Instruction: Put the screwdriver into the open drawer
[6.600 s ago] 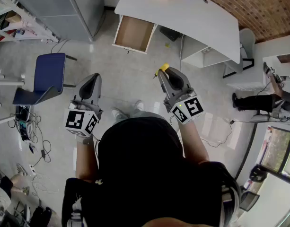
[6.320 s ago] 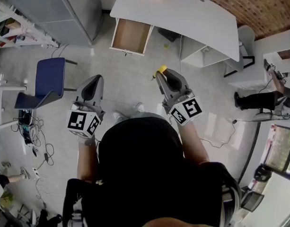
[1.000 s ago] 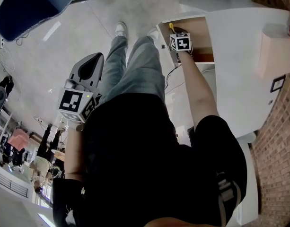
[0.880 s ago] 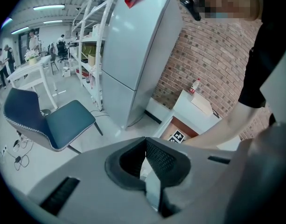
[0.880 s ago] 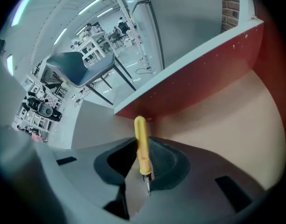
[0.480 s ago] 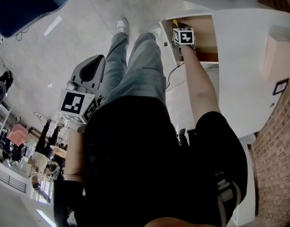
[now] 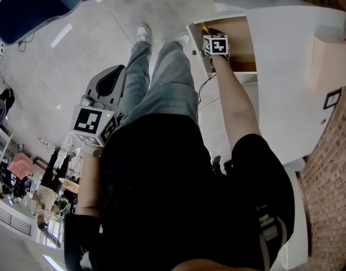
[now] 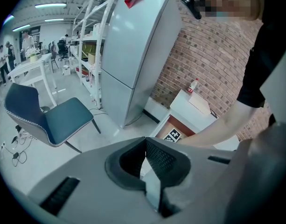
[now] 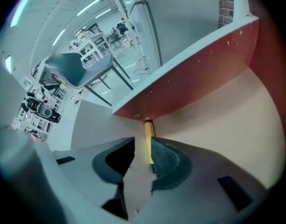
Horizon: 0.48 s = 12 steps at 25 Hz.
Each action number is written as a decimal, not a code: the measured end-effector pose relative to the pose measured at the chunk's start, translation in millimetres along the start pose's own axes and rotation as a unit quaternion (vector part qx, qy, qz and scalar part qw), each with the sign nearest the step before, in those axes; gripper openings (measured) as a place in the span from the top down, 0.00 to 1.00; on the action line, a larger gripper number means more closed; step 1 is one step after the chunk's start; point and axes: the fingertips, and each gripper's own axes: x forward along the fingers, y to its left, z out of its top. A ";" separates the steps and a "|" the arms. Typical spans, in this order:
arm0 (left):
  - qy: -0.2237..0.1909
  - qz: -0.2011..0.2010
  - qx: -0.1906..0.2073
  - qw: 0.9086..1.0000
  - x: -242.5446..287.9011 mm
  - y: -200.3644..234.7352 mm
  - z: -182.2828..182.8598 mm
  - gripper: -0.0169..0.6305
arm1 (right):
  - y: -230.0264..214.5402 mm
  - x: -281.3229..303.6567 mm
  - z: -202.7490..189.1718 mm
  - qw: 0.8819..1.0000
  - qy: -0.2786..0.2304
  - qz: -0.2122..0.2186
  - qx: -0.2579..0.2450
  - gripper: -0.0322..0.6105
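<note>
The open drawer (image 7: 243,33) juts from the white desk, its light wooden floor (image 9: 226,125) filling the right gripper view. My right gripper (image 7: 209,34) reaches down into it. The yellow-handled screwdriver (image 9: 148,141) lies on the drawer floor, its far end against the drawer's reddish wall; its handle (image 7: 204,28) shows beside the marker cube. The right gripper (image 9: 142,146) is open, jaws parted wider than the handle, which lies against the right pad (image 9: 163,160). My left gripper (image 7: 115,69) hangs by the person's left side, shut on nothing (image 8: 145,146).
The person's legs (image 7: 161,78) stand just left of the drawer. A cardboard box (image 7: 328,61) sits on the desk top (image 7: 291,95) by the brick wall (image 7: 331,196). A blue chair (image 7: 31,4) and a grey cabinet (image 8: 133,45) stand farther off.
About six seconds ago the person stood well away from the drawer, screwdriver in the right gripper. Over the last second the right gripper stays inside the drawer, shifting only slightly. The left gripper hardly moves.
</note>
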 end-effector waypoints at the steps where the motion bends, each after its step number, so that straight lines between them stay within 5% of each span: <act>1: -0.002 -0.002 0.000 1.000 0.1 -1.3 1.5 0.97 | 1.2 -4.3 1.8 1.000 -0.004 0.001 0.000 0.78; 12: -0.037 -0.033 0.029 0.998 -4.2 -18.9 39.1 0.97 | 28.0 -78.6 43.8 0.998 -0.066 -0.001 -0.011 0.93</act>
